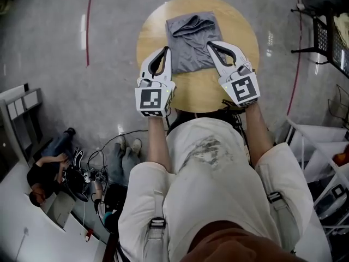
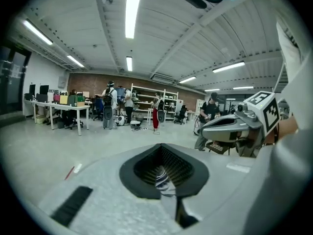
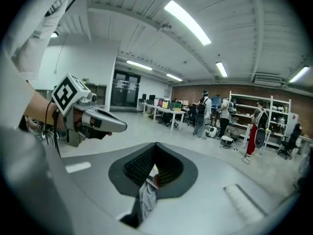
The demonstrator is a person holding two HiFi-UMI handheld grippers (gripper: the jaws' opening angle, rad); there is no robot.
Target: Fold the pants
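You stand in an open lab hall — polished grey concrete floor [image 2: 44, 151], long white ceiling strip lights [image 2: 133, 9], red-brown brick back wall [image 2: 93, 82], white metal shelving [image 2: 168, 99].

my counter [image 1: 204, 89] is a small round wooden top standing on a shiny grey floor [image 1: 54, 64], and lying on its middle and far half are the grey pants [image 1: 191, 40], roughly square and bunched up along the far edge

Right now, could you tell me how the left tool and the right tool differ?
The left tool pinches the pants at their left edge, the right tool at their right. A grey fold hangs from the right tool; only a small bit shows in the left tool. Both are shut on the pants.
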